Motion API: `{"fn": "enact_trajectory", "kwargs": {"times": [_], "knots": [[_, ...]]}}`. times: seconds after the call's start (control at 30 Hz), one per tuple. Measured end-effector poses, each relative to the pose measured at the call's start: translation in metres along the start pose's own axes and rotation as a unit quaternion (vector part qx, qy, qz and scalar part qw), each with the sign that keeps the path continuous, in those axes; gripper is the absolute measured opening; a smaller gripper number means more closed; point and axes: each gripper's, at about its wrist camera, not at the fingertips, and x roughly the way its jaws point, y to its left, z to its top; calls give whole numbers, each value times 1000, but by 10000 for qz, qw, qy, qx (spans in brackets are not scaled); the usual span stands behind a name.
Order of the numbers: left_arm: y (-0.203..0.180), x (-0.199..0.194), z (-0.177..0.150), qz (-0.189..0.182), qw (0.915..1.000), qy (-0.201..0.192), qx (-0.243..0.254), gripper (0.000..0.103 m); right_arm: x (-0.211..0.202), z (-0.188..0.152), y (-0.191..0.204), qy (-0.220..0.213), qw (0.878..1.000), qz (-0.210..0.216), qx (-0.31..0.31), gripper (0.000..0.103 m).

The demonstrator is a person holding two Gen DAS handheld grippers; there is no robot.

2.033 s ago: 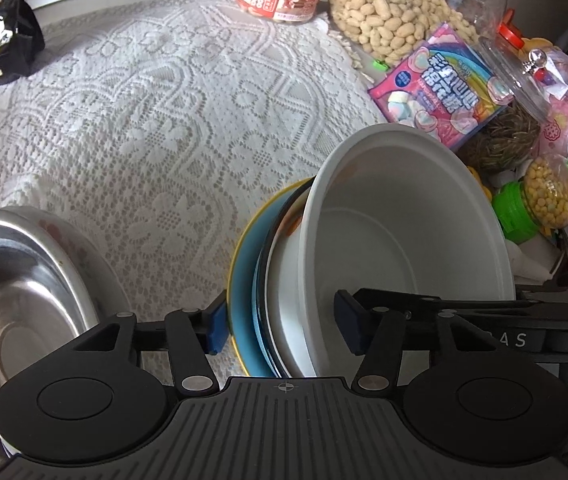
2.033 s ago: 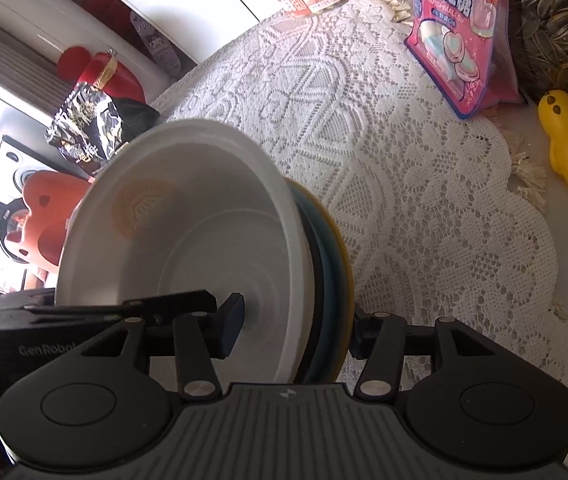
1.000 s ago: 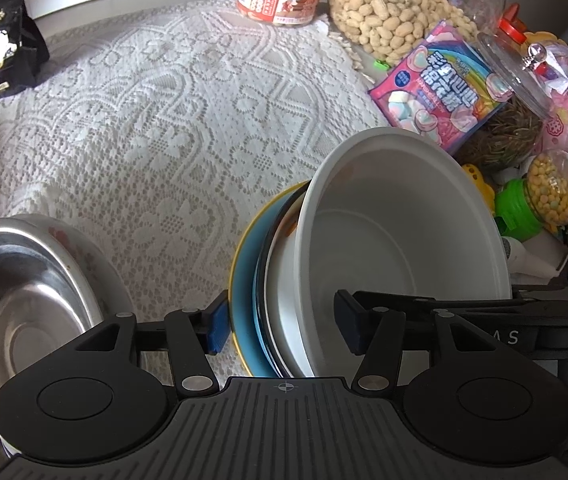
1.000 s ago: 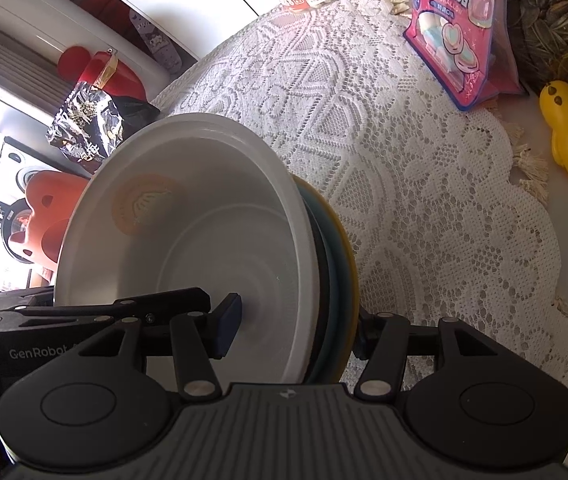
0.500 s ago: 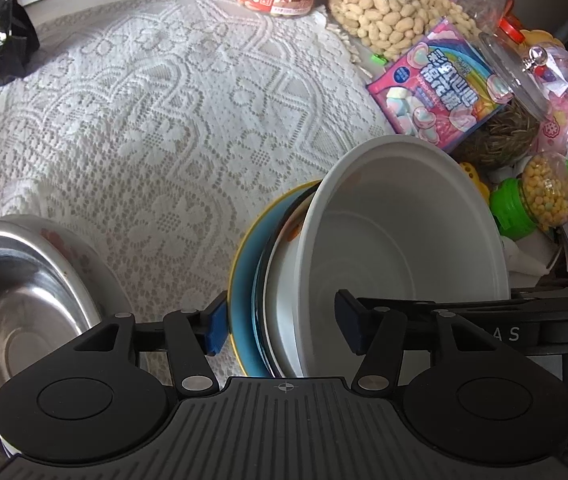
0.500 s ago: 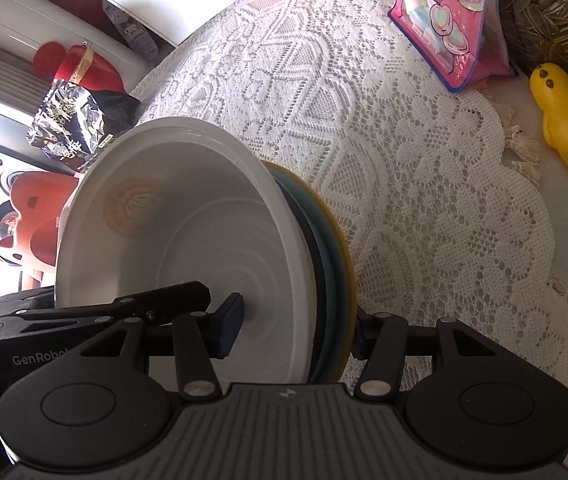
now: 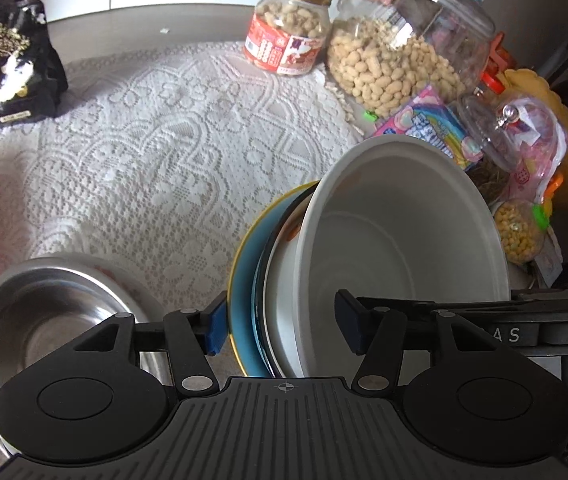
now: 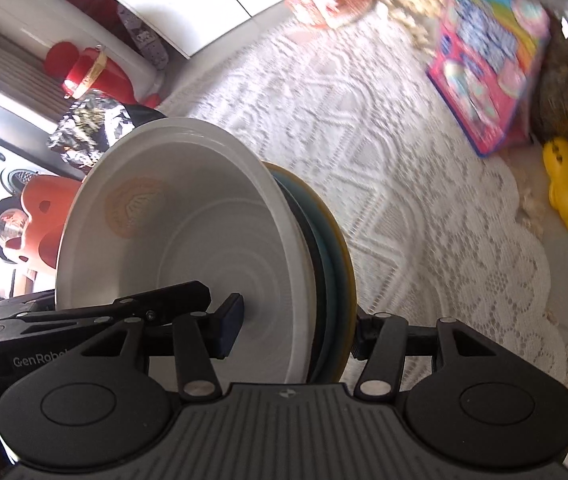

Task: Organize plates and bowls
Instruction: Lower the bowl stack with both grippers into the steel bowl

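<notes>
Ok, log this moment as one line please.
left tool: shut on dish stack | right tool: shut on dish stack | stack: held on edge above lace cloth | steel bowl: on cloth

the other gripper's black arm [image 8: 40, 360], at the left edge of the right wrist view, bears "genrobo", cut off by the near gripper. in the left wrist view, the other gripper's arm [image 7: 523, 334] shows the letters "a s". jar and packet labels are unreadable.

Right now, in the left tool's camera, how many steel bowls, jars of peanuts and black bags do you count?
Steel bowls: 1
Peanut jars: 2
Black bags: 1
Total: 4
</notes>
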Motion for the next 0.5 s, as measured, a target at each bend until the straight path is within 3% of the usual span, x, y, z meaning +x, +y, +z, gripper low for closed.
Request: {"fn": "enact_trajectory", "kwargs": {"times": [0.23, 0.5], "knots": [[53, -63, -24, 343, 9981, -429, -279, 59, 13, -1, 83, 16, 9974, 237, -677, 53], [147, -80, -74, 568, 9935, -200, -970, 59, 90, -21, 159, 868, 9892, 314, -1142, 53]]}}
